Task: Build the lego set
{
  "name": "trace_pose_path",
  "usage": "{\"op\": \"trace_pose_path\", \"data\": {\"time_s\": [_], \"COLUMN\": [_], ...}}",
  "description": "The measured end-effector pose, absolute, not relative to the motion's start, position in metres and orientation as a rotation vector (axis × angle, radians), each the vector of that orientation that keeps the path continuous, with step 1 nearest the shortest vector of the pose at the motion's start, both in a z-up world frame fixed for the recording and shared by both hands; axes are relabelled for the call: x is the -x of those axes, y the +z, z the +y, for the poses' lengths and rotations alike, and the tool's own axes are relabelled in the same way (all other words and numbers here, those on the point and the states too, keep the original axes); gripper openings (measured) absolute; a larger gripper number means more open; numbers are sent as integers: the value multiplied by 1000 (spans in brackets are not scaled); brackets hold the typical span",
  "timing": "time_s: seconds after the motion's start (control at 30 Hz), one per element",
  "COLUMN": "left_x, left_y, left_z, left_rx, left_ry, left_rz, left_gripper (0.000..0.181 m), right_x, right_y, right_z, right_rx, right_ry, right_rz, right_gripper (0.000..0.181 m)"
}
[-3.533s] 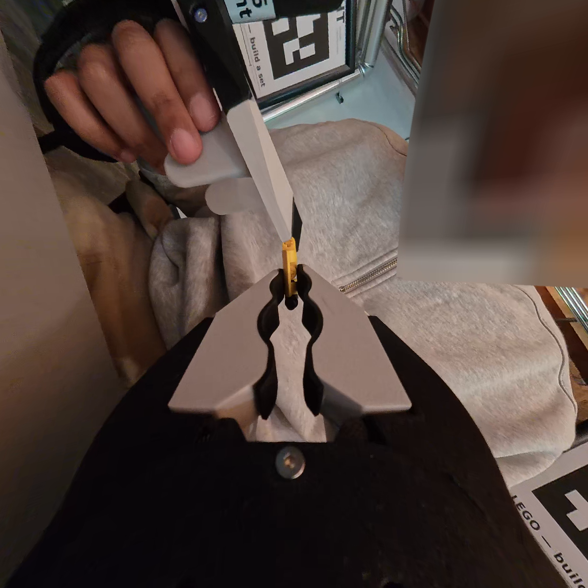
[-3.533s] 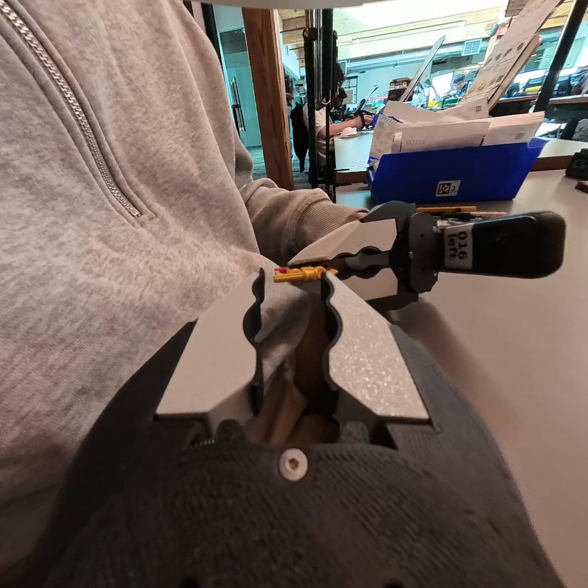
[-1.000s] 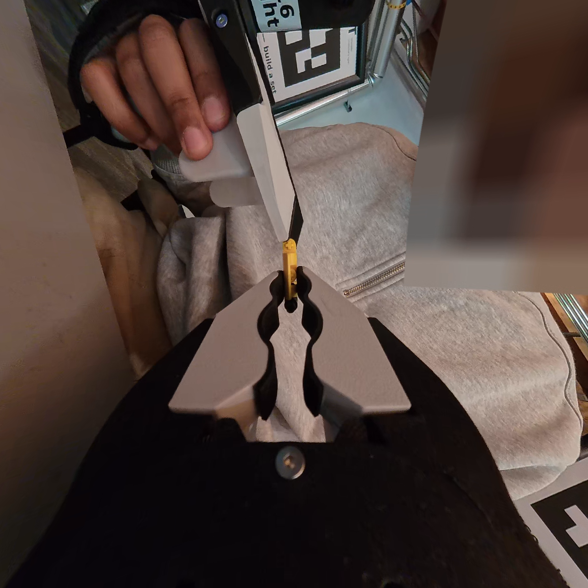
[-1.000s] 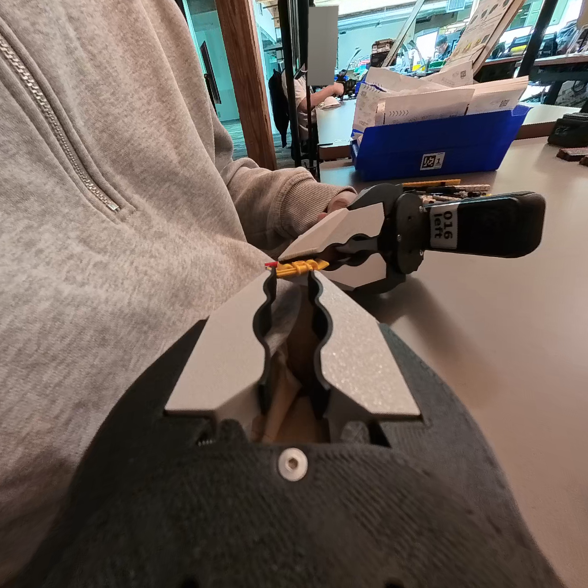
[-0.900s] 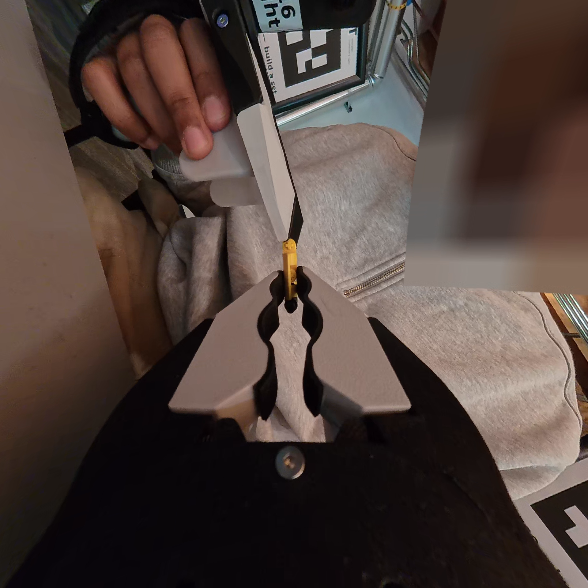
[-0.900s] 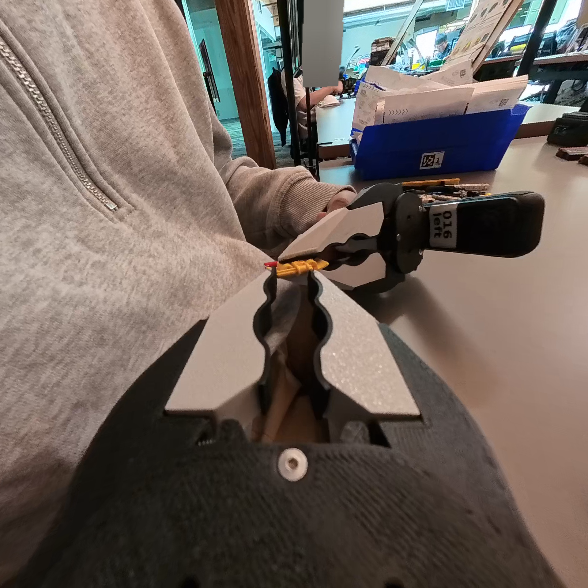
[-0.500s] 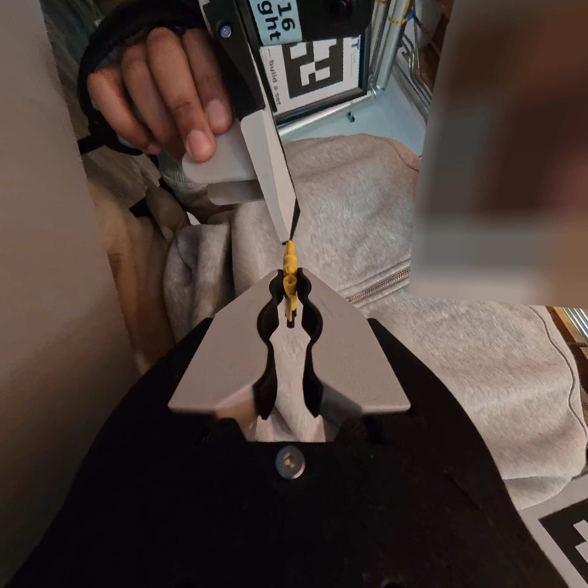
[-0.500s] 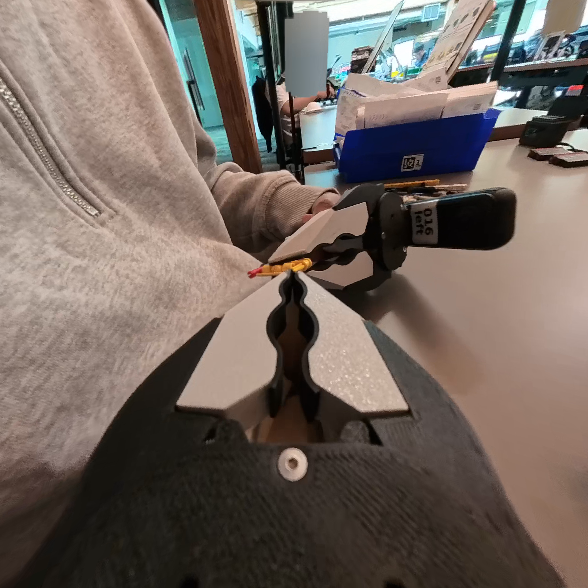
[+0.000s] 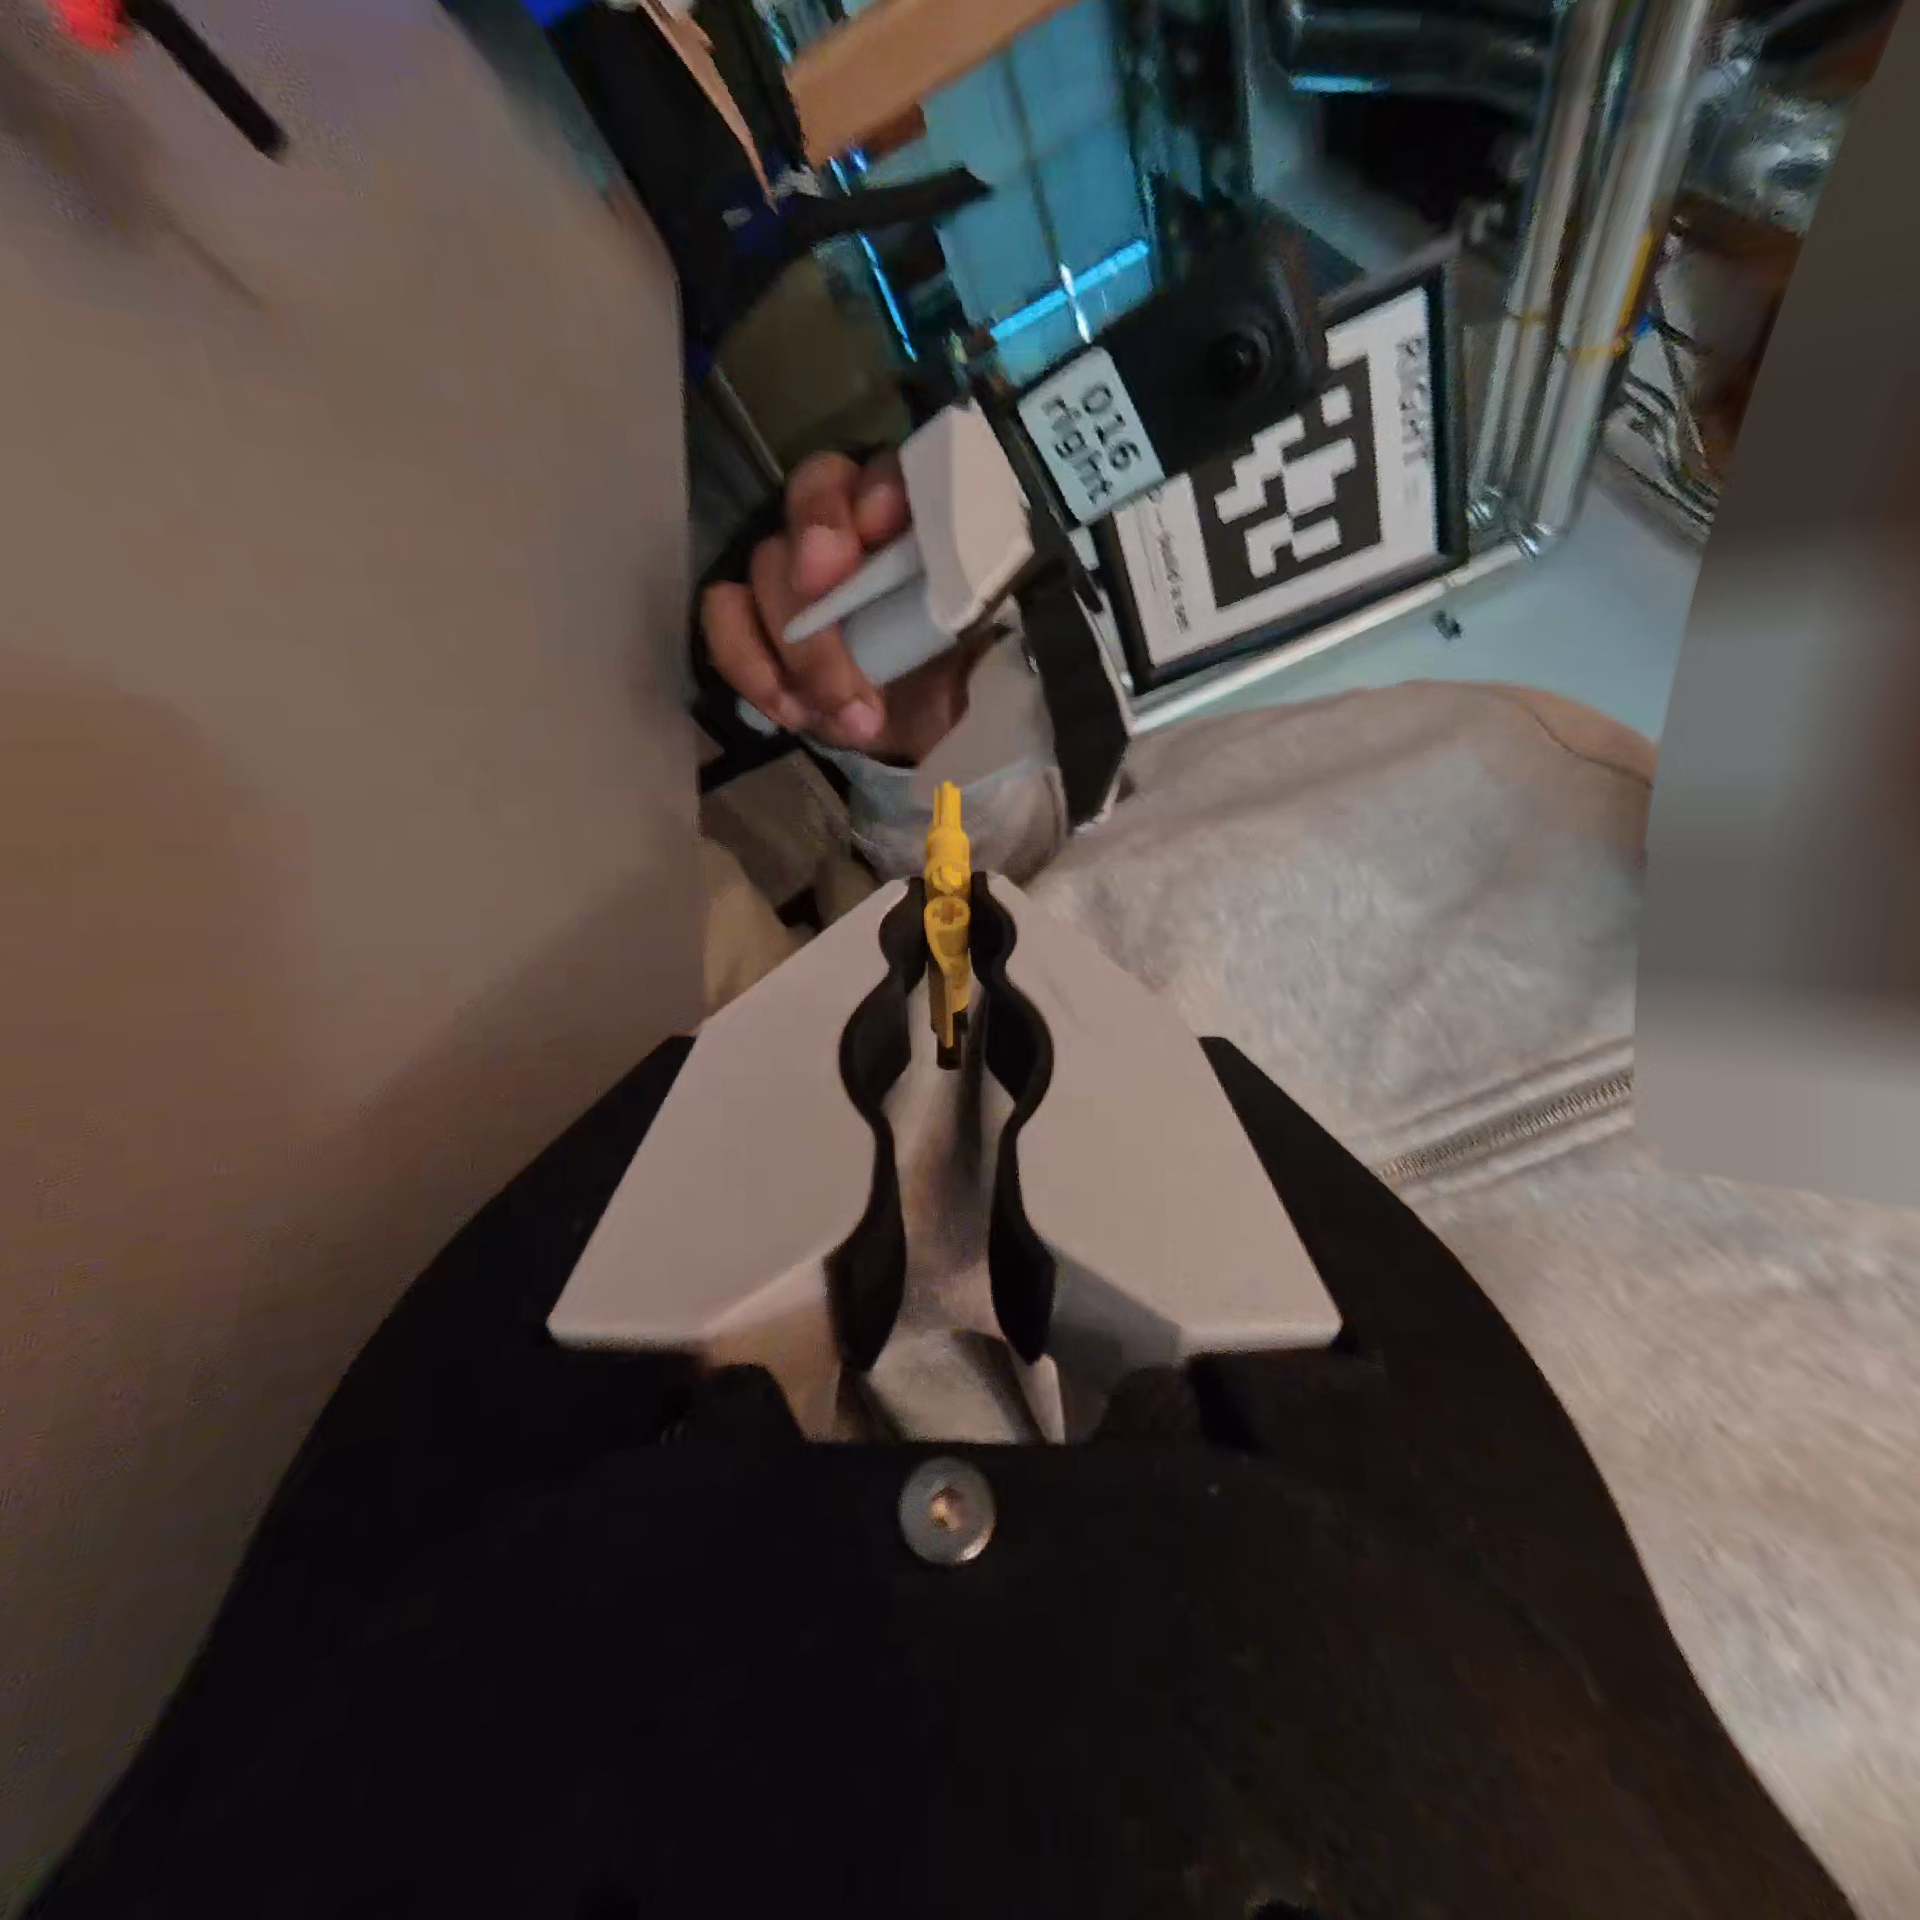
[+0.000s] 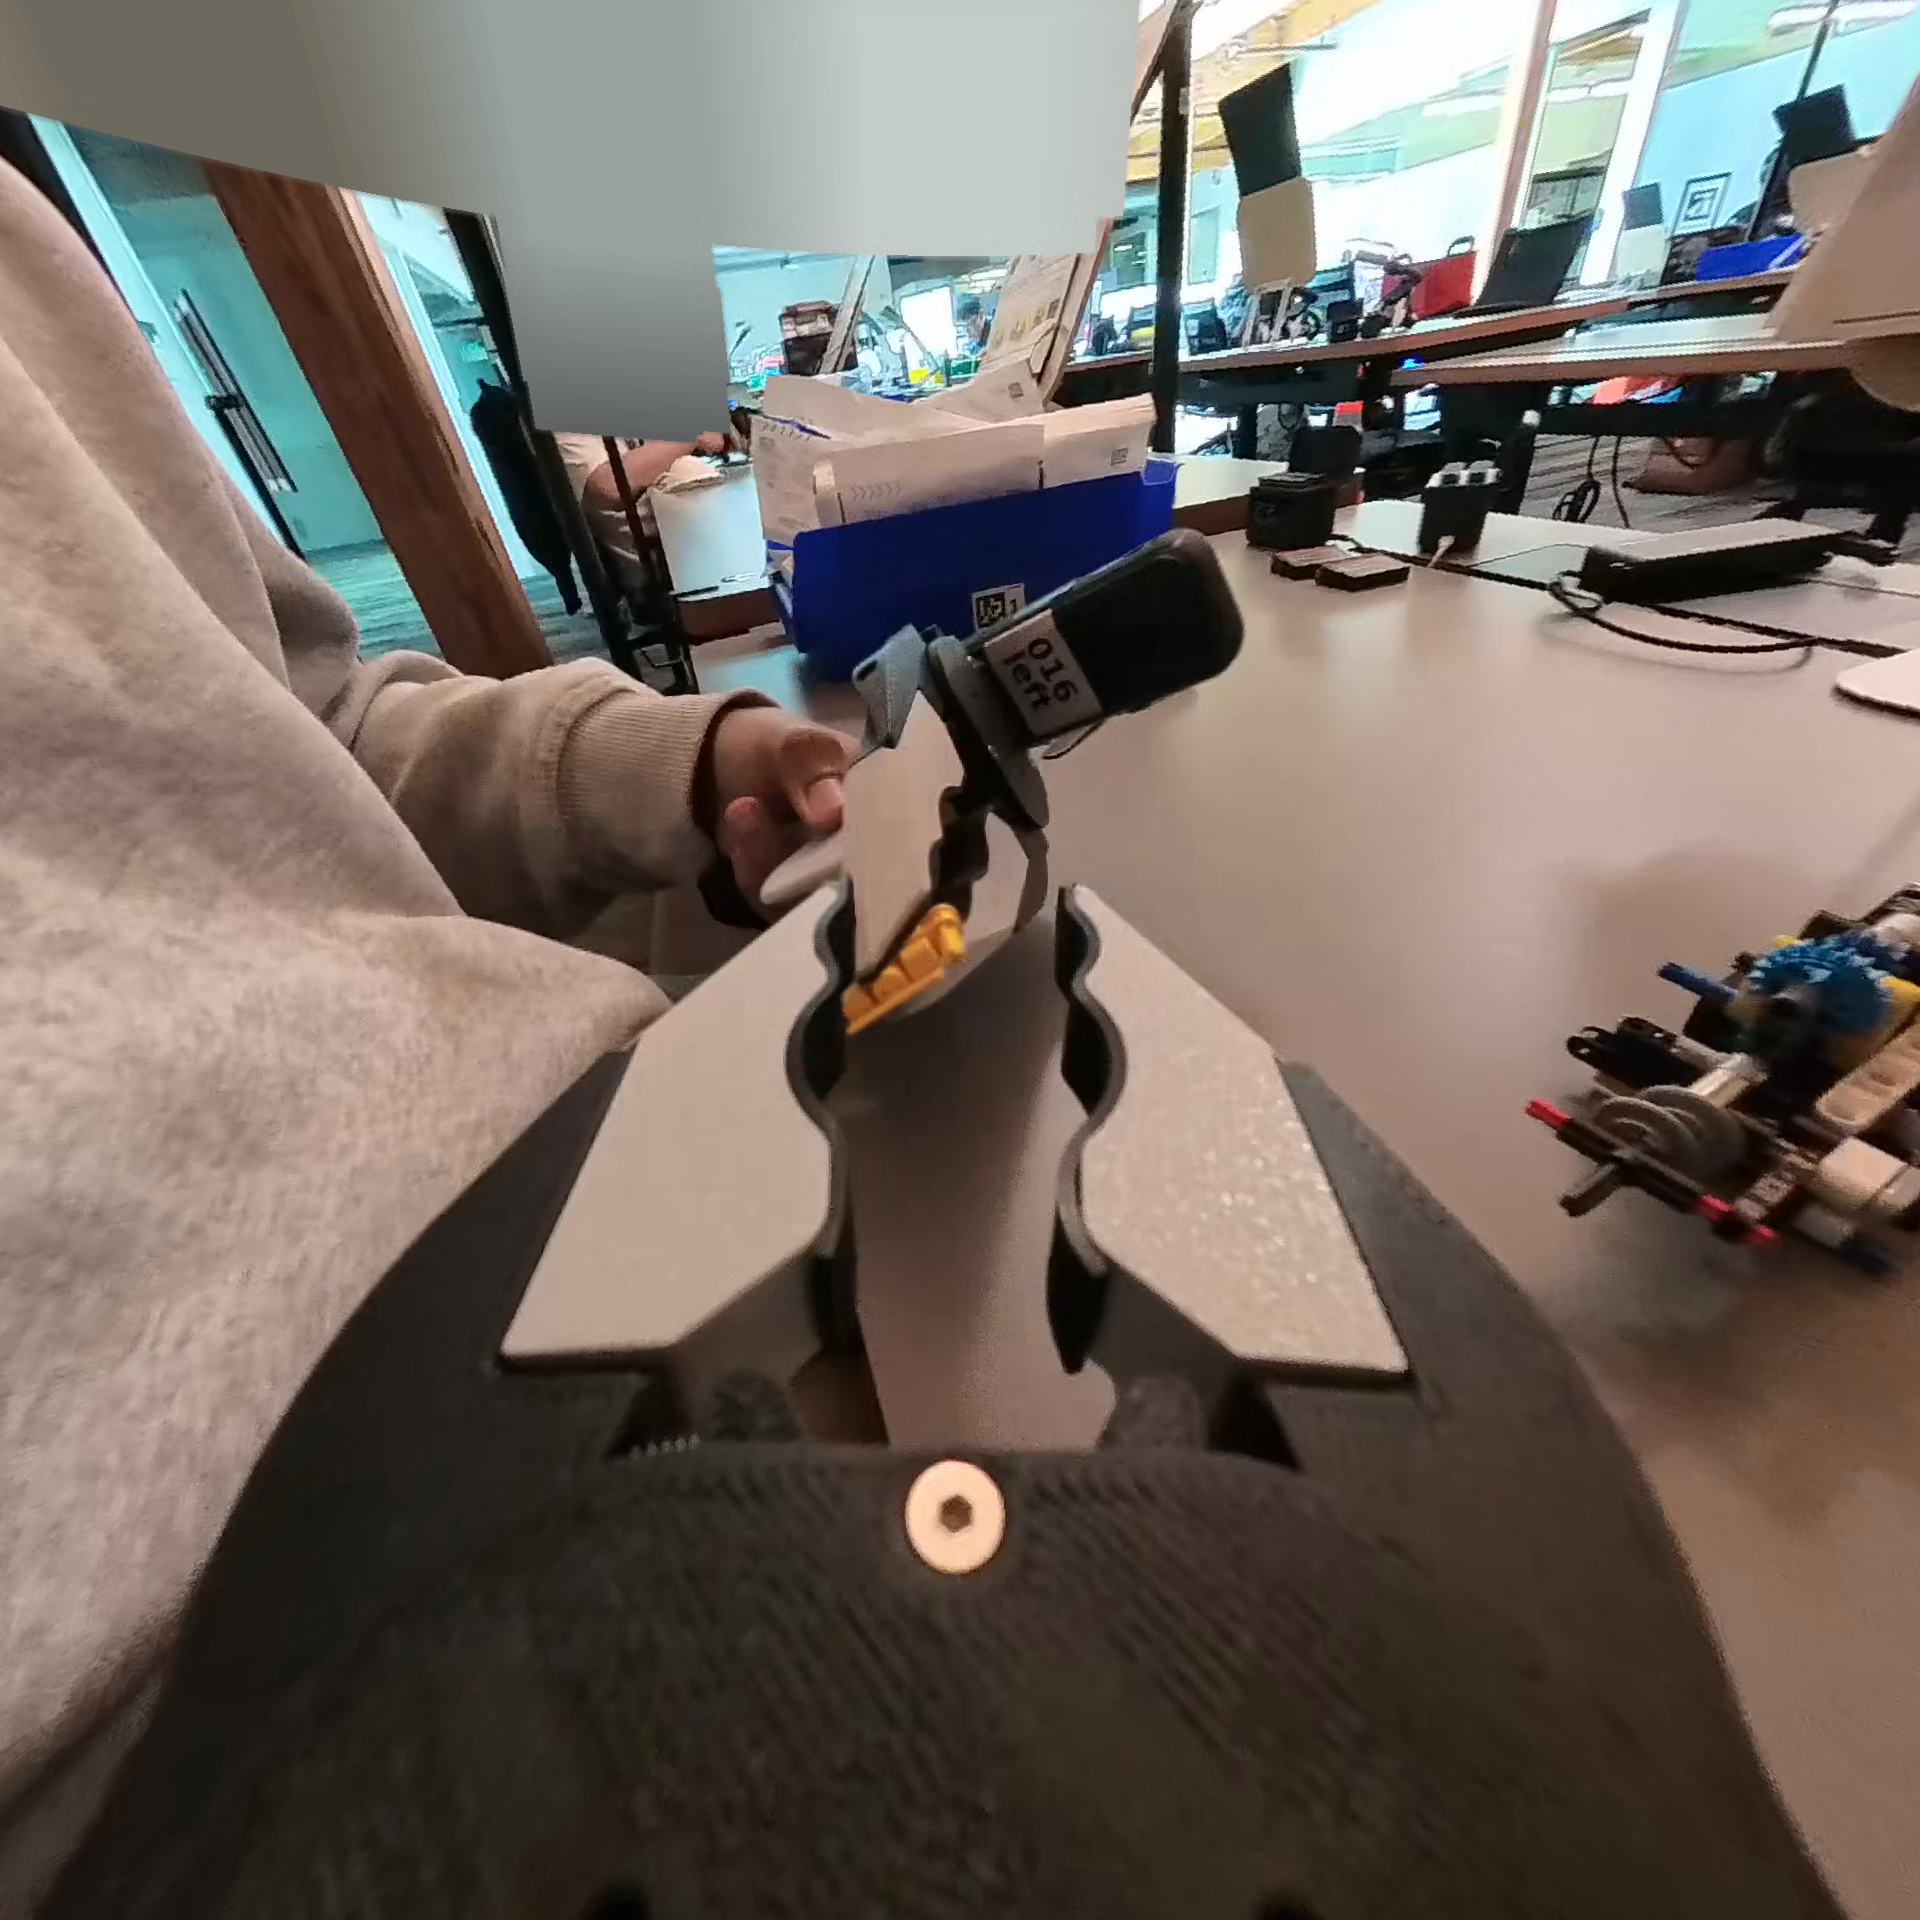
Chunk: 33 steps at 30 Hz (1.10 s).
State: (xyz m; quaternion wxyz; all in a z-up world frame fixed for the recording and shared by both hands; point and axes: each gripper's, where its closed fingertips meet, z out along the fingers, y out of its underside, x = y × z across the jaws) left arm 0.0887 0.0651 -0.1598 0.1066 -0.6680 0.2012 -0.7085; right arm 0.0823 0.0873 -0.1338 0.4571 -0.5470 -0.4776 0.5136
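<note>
Yellow Technic beam [image 9: 948, 935] sits clamped in my left gripper [image 9: 948, 914], steadied for fitting; my right gripper [image 10: 945, 935], spread apart and empty, faces the half-built model [image 10: 1756, 1091].

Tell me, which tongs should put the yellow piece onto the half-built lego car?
Probably the left tongs: they are shut on the yellow piece. The right tongs are open and empty. The half-built lego car sits on the table.

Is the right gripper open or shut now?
Open. In the right wrist view the right gripper shows a wide gap between its fingers, nothing held; the yellow piece sits in the left gripper.
</note>
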Motion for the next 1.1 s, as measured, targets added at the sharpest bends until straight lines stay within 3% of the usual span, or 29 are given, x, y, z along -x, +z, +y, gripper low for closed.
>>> {"op": "trace_pose_path", "data": {"time_s": [0.13, 0.23, 0.6, 0.83, 1.1], "left_x": [-92, -92, -90, -92, -88], "left_y": [-159, -159, -172, -162, -151], "left_z": [60, 61, 74, 92, 109], "left_rx": [1951, 1951, 2033, 1922, 1801], "left_ry": [-2166, -2153, -1975, -1939, -1925], "left_rz": [585, 585, 544, 416, 258], "left_gripper": [4, 4, 5, 26, 6], "right_x": [-84, -84, -78, -87, -89], "right_y": [-141, -147, -171, -156, -155], "right_z": [82, 85, 83, 110, 119], "right_rx": [1414, 1485, 1777, 1786, 1787], "right_ry": [1375, 1388, 1603, 1751, 1767], "right_rz": [-1202, -1186, -1089, -732, -622], "right_gripper": [29, 9, 3, 0, 0]}}
